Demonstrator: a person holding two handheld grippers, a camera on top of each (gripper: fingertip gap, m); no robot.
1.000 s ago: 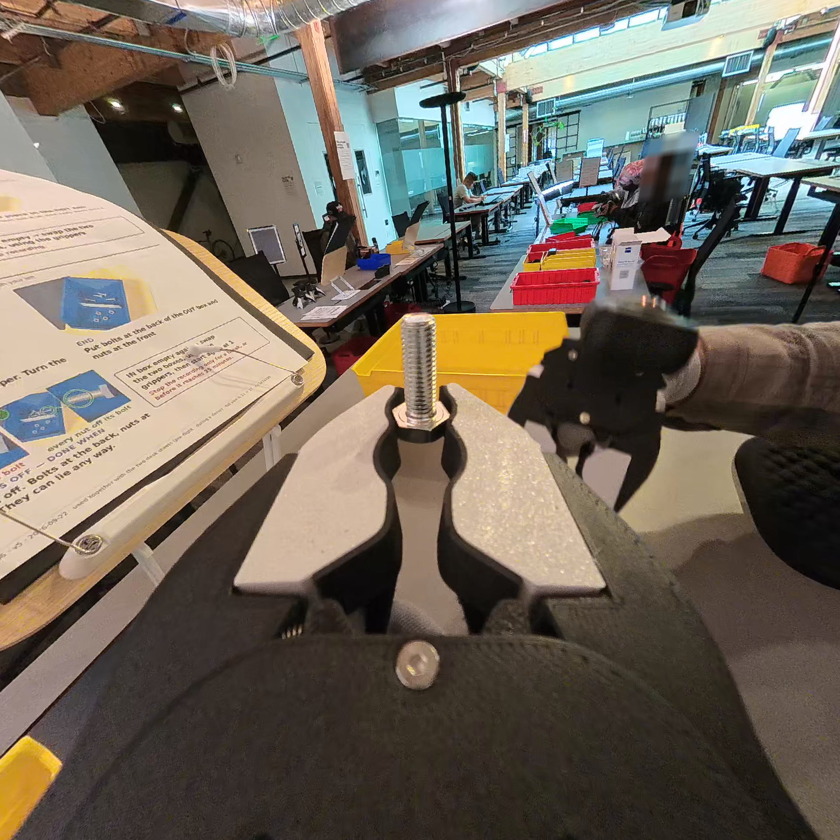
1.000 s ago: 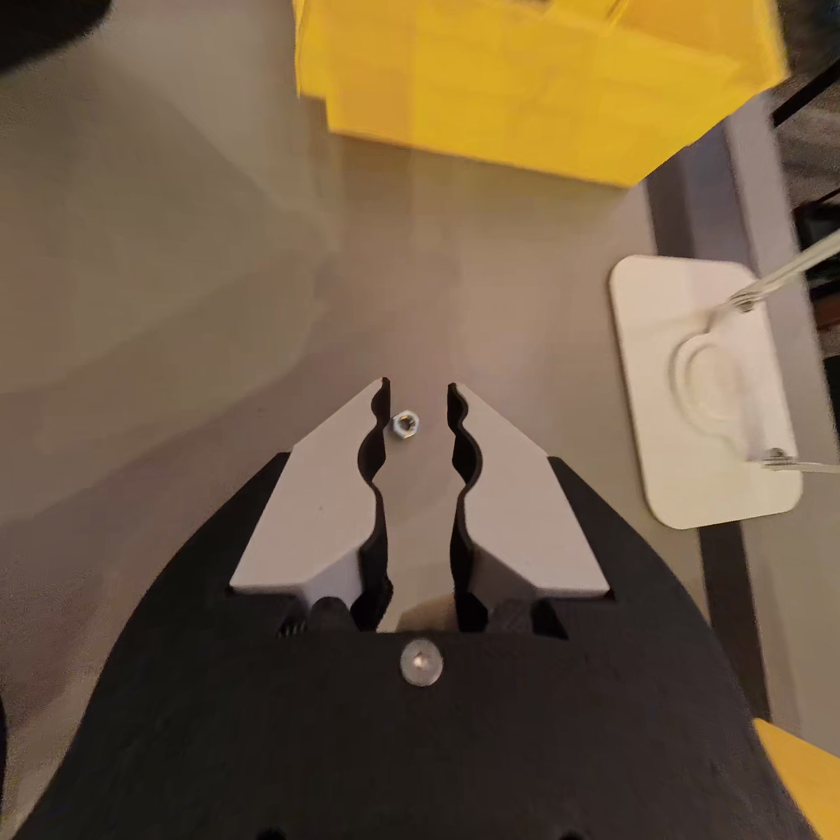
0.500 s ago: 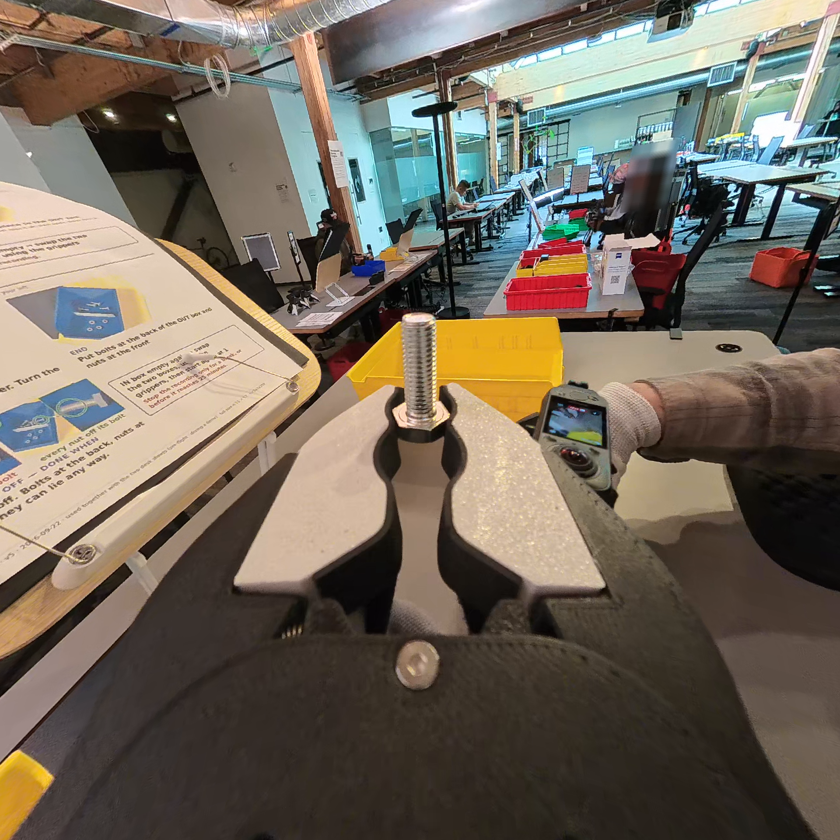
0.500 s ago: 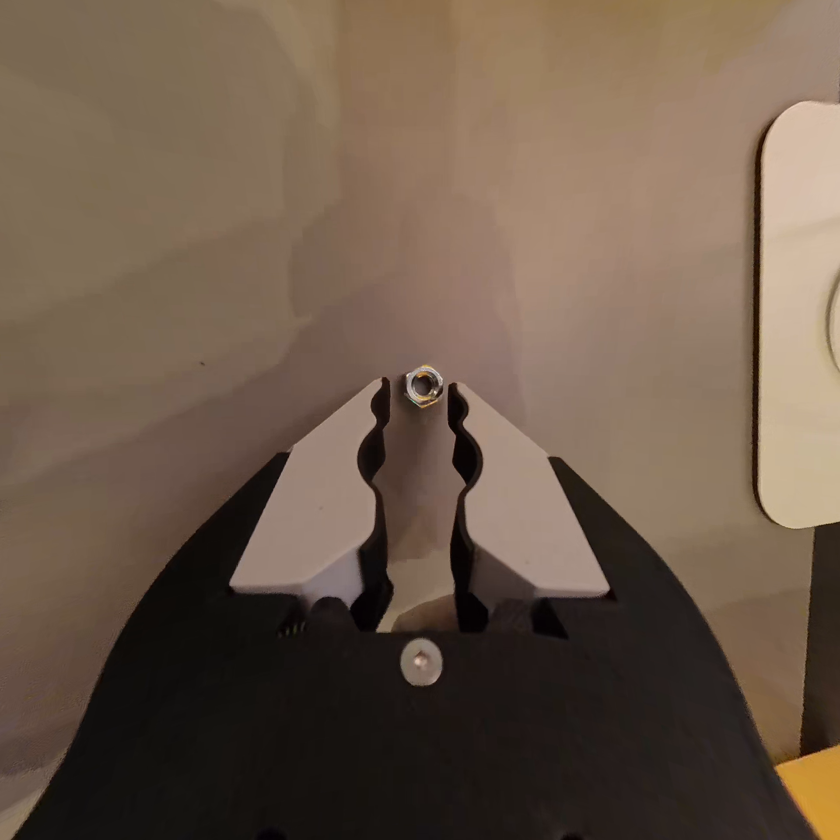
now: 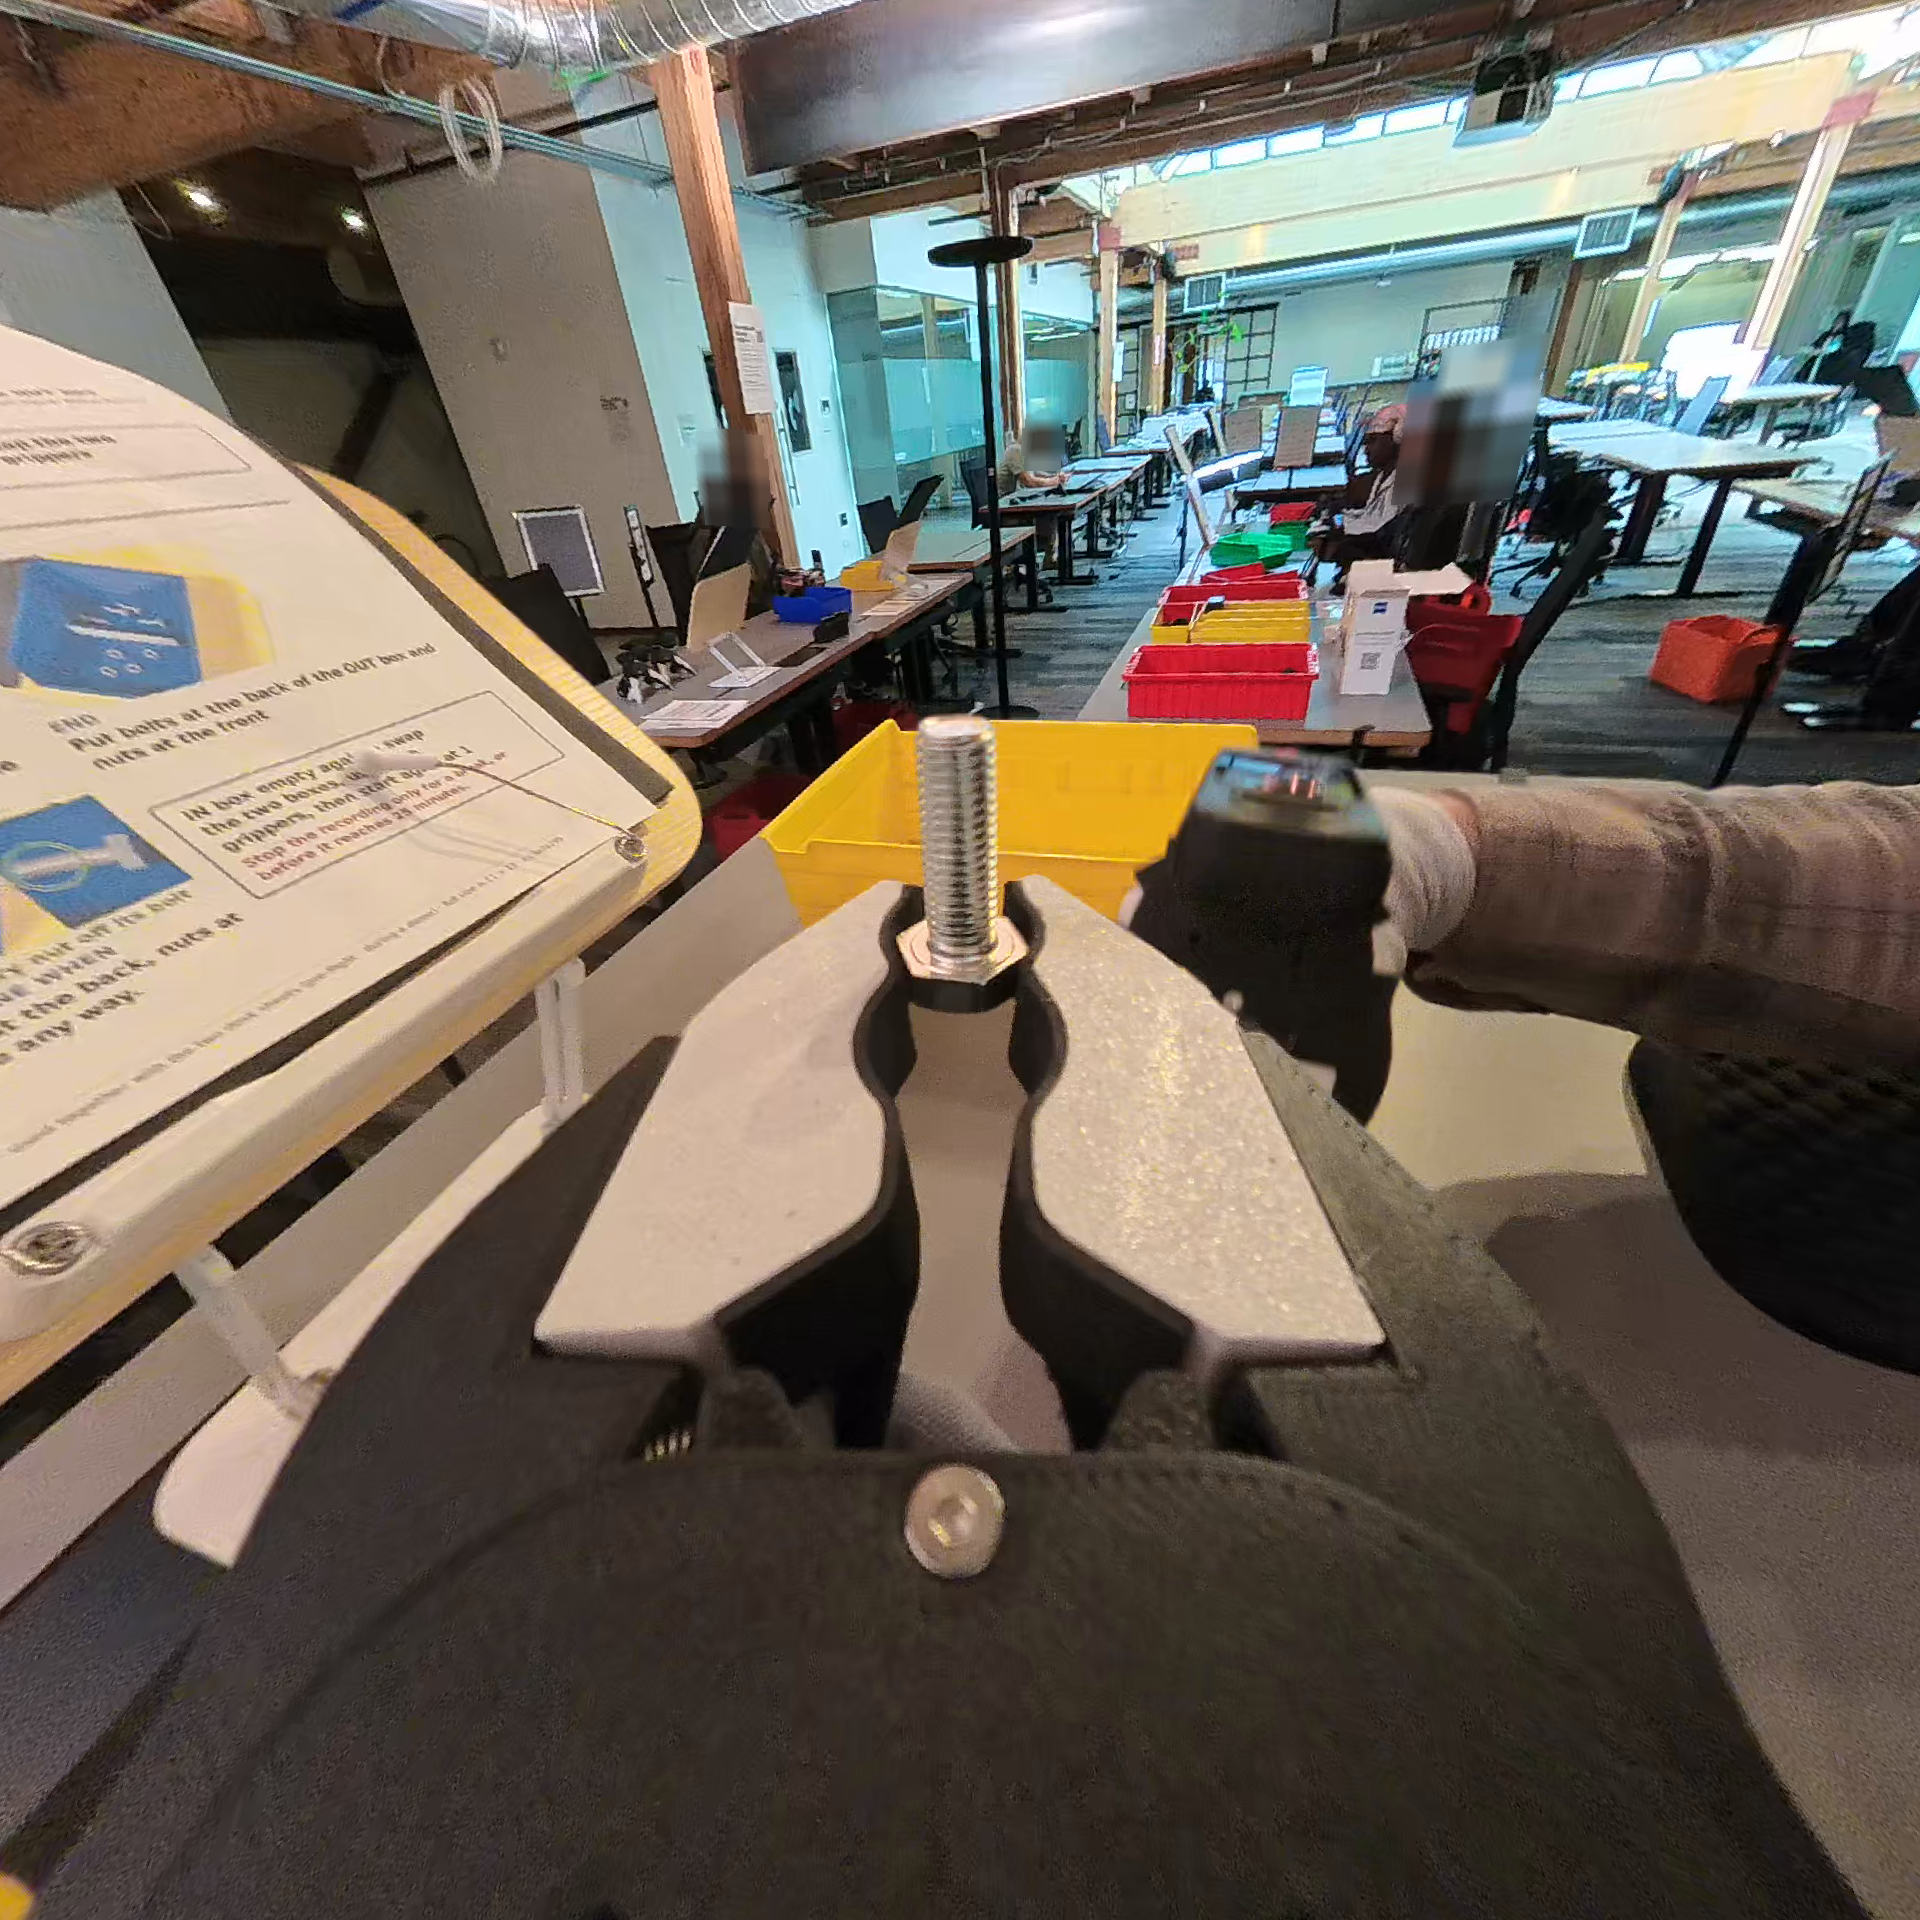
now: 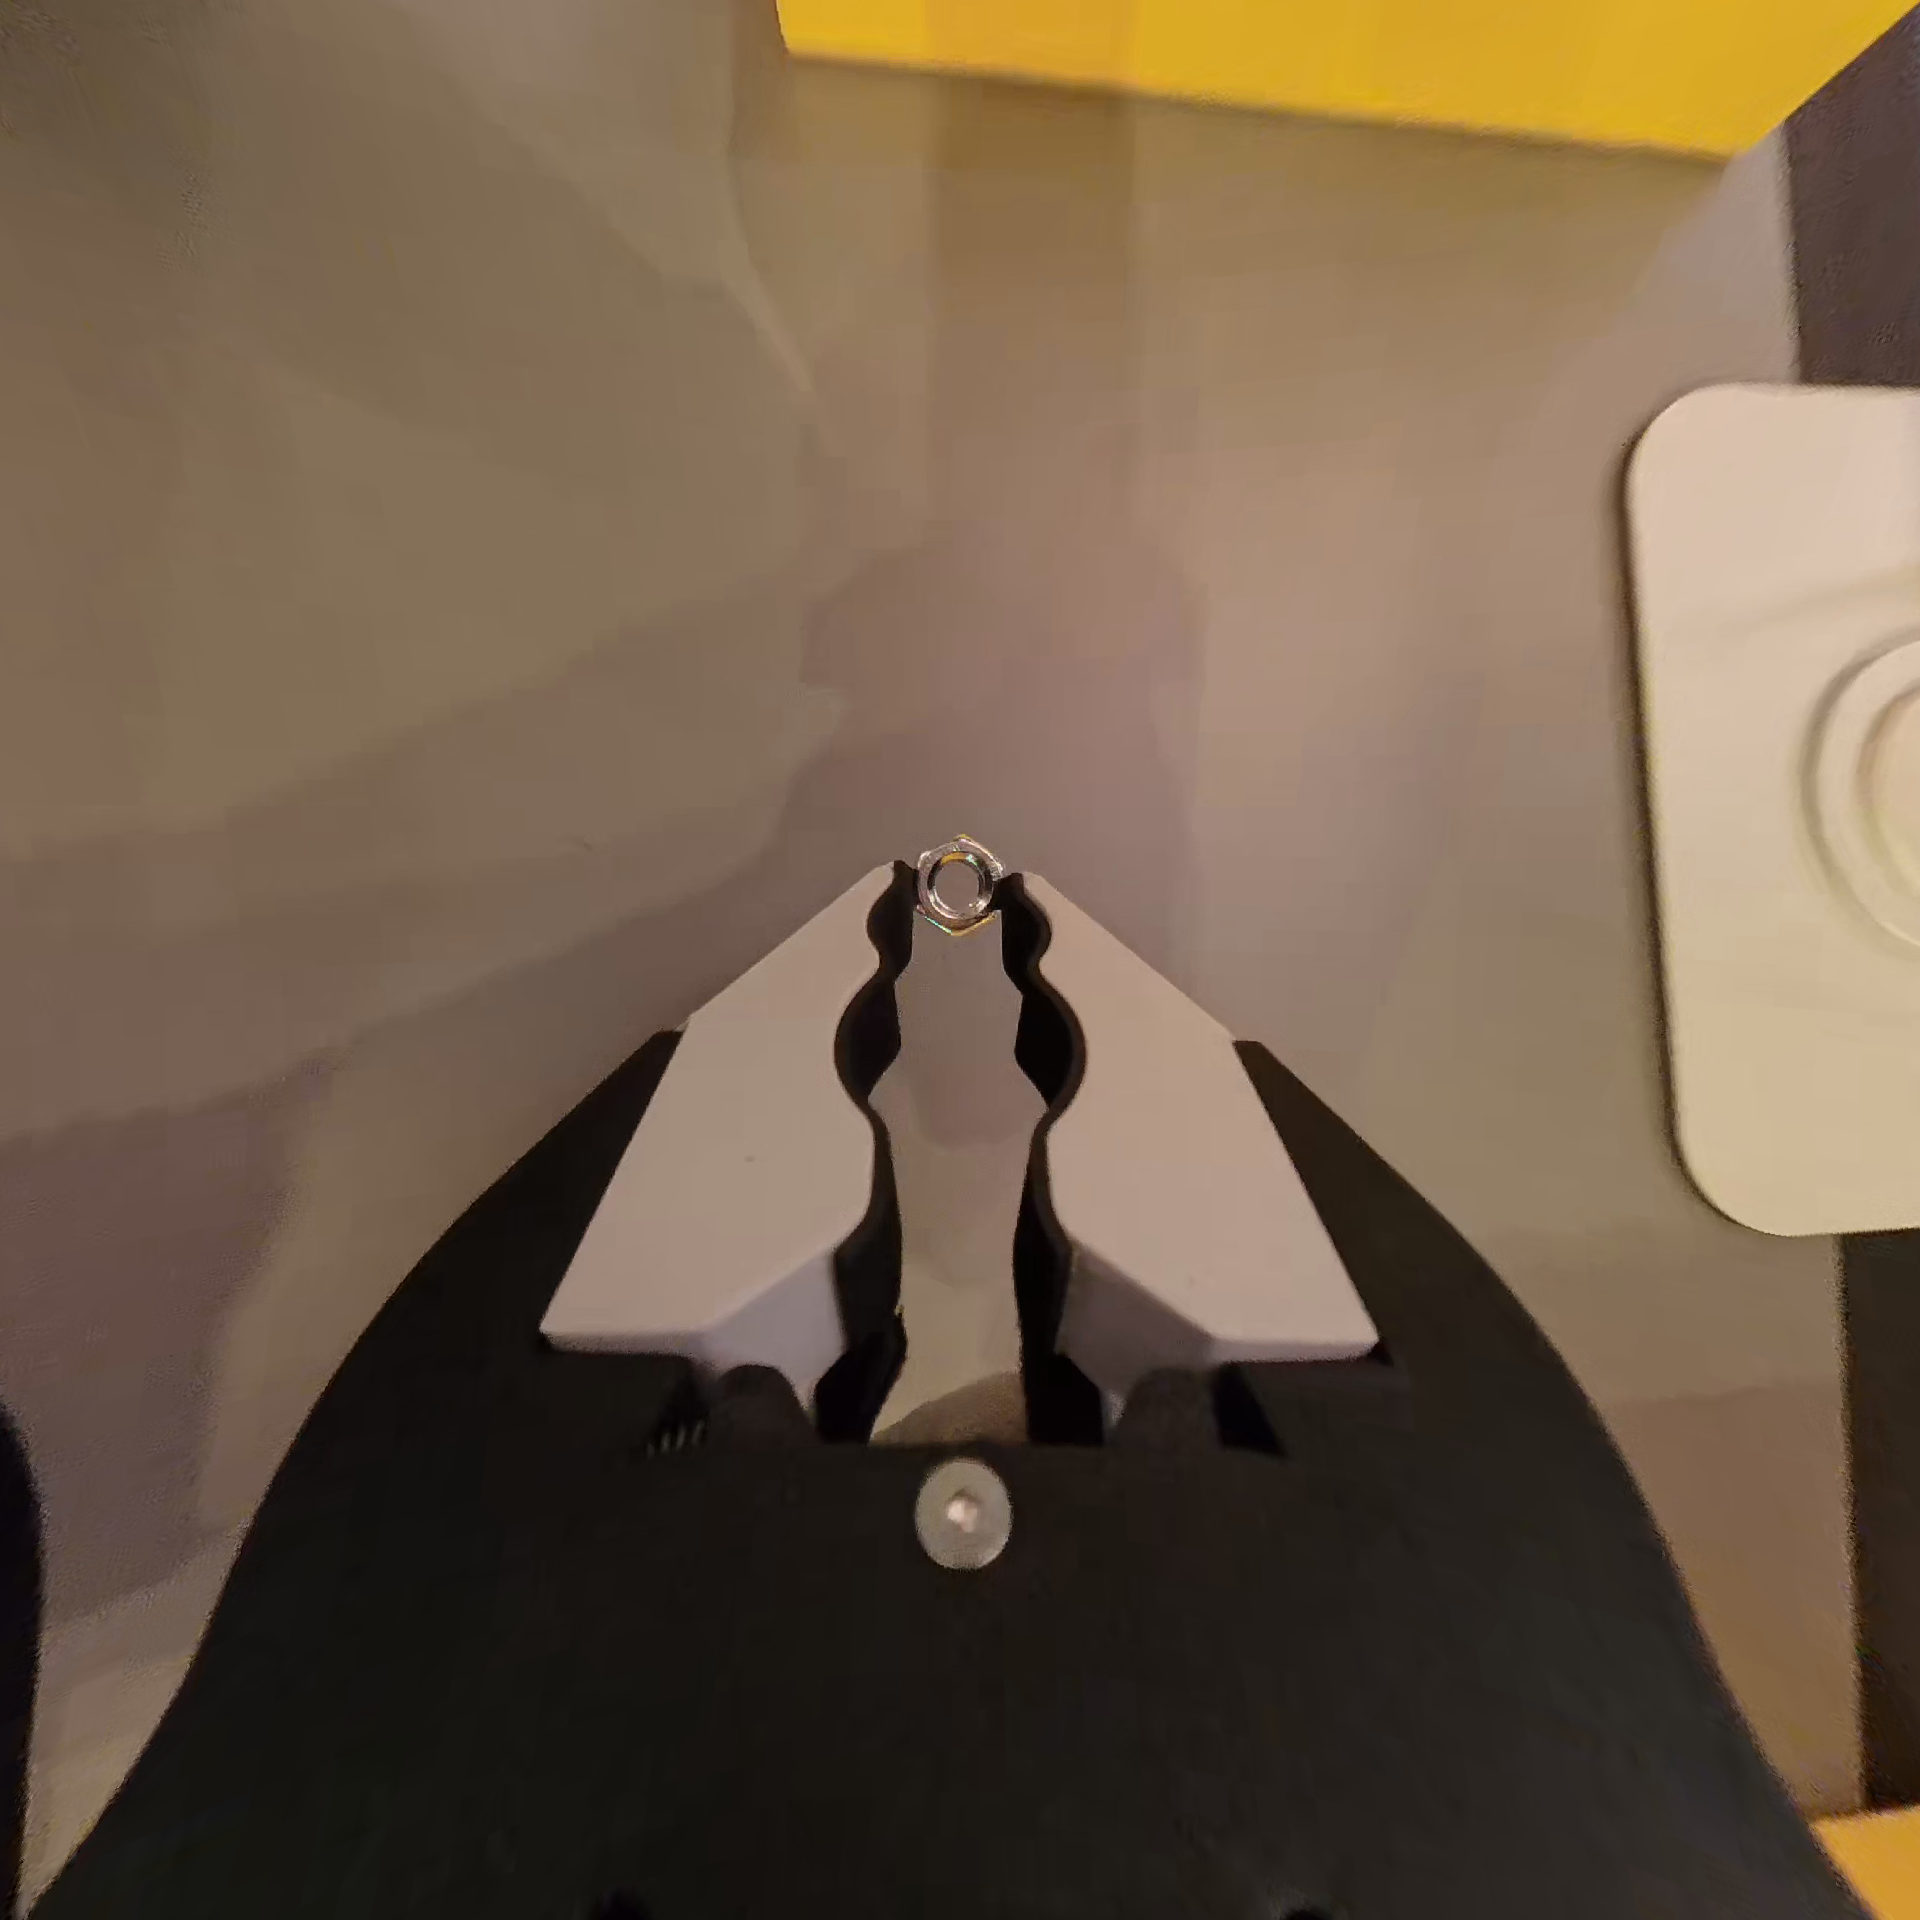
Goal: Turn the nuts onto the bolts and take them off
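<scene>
Your left tongs (image 5: 961, 935) and right tongs (image 6: 958, 902) share grey wavy-edged fingers on black textured bodies (one silver screw each); your sleeve (image 5: 1683, 904) is plaid.

Open workshop hall, wooden posts (image 5: 715, 260), rows of desks (image 5: 1049, 509), carpeted floor (image 5: 1621, 696)

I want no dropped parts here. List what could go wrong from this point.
1. The nut is pinched only at the very tips of the right gripper, so it may well slip or pop out when lifted.
2. The left gripper holds the bolt by its head alone, threads upright; side force while threading could tilt it.
3. A tilted nut could cross-thread.
</scene>
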